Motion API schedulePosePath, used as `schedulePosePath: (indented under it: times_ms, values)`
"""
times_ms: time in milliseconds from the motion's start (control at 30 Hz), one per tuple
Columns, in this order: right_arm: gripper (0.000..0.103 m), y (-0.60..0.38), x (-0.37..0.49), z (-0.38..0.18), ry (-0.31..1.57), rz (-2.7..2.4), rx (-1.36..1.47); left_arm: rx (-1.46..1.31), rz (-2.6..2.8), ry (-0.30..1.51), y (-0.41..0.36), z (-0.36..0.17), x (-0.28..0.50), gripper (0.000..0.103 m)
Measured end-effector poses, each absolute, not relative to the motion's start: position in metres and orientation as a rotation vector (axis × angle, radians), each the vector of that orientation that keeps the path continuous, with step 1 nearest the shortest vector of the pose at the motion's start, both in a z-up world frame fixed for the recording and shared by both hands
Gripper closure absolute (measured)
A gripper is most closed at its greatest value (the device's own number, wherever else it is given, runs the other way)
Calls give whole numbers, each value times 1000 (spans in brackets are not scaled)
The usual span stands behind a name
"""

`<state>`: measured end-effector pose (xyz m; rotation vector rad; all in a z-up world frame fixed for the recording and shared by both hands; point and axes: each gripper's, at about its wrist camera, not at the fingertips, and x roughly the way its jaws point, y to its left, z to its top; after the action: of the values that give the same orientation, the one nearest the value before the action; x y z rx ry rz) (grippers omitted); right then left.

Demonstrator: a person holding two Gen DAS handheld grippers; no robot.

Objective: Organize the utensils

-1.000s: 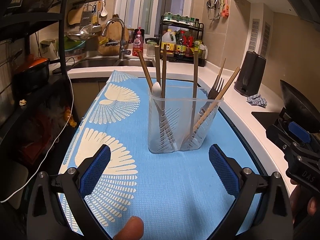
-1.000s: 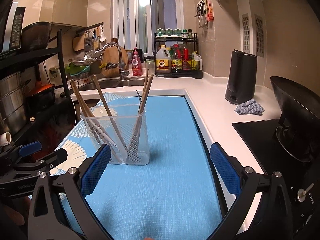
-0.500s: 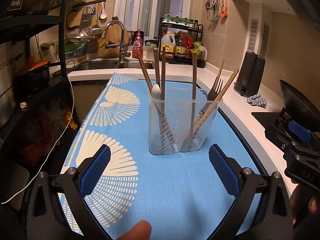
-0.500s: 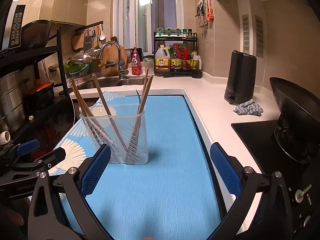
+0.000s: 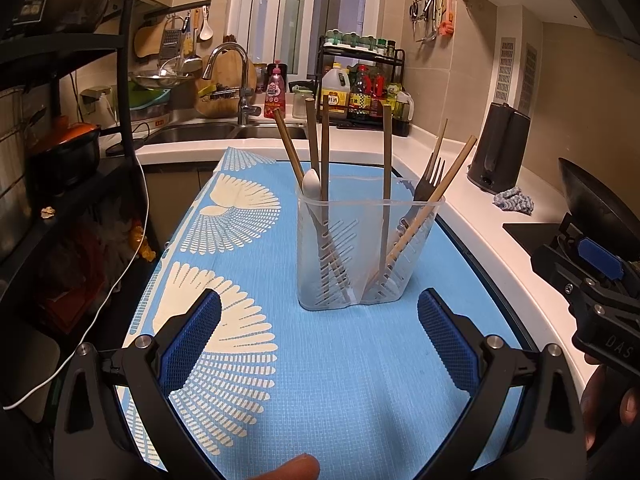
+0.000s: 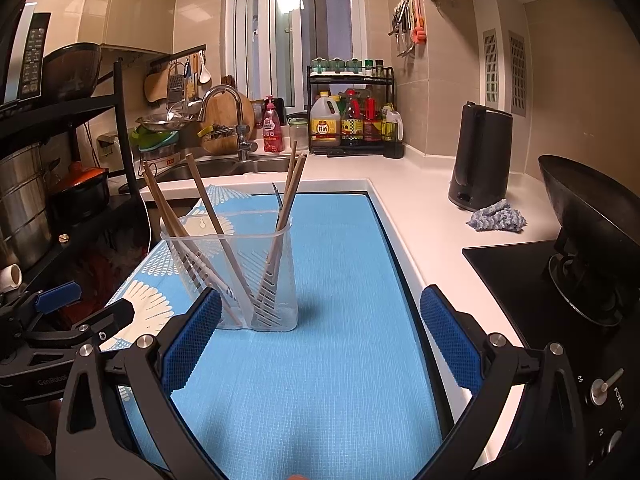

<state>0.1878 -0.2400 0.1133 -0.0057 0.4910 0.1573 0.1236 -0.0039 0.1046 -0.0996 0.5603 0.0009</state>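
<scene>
Currently hovering with left claw (image 5: 319, 338) and right claw (image 6: 320, 338) both released, grasping nothing. Standing just ahead of both: clear holder (image 5: 366, 248) on blue mat (image 5: 340, 380), already carrying chopsticks (image 5: 322, 140), fork (image 5: 430, 182), spoon (image 5: 312, 186). Judging sorting near complete; next calling for checking for strays.

Left gripper (image 5: 319, 334): black frame with triangular cut-outs, silver screws at the finger joints, blue cross-hatched pads (image 5: 188, 346). Right gripper (image 6: 320, 334): same build, same blue pads (image 6: 450, 340). Seen from the other camera, each body carries a blue clip and pale lettering: "DAS" on the right, "GenRobot" on the left.
</scene>
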Motion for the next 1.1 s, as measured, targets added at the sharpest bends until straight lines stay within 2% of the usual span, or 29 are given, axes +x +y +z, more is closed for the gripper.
schedulePosePath:
  times_ms: [1100]
  values:
    - [5, -240, 187, 116, 486, 159, -3, -80, -7, 540, -8, 108, 121, 7]
